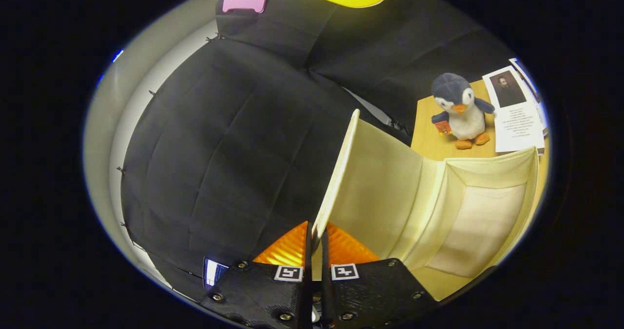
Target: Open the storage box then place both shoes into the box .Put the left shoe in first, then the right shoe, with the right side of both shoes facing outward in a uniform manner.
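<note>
My gripper (316, 239) is shut on the cream lid (336, 173) of the storage box, both fingers pinching its near edge. The lid stands raised, almost upright, running away from the fingers toward the black booth wall. To the right of the lid the cream storage box (480, 222) lies open, its fabric-lined inside and far wall showing with nothing in the part I can see. The box rests on a wooden table (429, 139).
A plush penguin (460, 109) stands on the table beyond the box. A printed sheet with a portrait (516, 112) lies right of it. Black cloth wall rises to the left and behind the lid.
</note>
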A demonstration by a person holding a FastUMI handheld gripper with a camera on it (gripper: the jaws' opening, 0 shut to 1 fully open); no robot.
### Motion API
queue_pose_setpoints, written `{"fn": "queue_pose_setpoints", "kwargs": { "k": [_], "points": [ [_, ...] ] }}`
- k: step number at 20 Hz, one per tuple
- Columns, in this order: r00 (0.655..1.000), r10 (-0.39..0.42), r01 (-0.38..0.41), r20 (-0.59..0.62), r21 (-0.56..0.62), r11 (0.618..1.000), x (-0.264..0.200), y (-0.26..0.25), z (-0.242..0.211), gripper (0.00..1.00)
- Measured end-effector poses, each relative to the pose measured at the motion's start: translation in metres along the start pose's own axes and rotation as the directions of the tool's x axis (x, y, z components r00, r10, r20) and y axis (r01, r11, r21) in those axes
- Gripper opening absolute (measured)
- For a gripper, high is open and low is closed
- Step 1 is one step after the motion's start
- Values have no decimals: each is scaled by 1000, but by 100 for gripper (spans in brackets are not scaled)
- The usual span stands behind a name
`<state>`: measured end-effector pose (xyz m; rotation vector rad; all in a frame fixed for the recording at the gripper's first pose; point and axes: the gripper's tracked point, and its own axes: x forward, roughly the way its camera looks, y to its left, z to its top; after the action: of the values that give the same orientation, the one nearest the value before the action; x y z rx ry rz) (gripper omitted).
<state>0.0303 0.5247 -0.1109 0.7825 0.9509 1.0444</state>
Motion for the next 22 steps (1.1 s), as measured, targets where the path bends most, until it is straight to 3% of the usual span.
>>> {"fn": "queue_pose_setpoints", "kwargs": {
  "k": [3,7,8,9,11,12,22],
  "points": [
    [1000,0,-1,-15,-57,998,19,7,-1,13],
    [1000,18,-19,-8,-114,993,16,21,0,59],
    [1000,15,-16,-6,-124,992,12,21,2,77],
    [1000,5,-5,-5,-137,991,7,17,5,82],
    [1000,-7,8,4,-149,989,-4,15,7,83],
    [1000,-20,22,15,-150,988,-11,12,8,90],
    [984,-145,159,99,-143,977,-91,-39,21,90]
  ]
}}
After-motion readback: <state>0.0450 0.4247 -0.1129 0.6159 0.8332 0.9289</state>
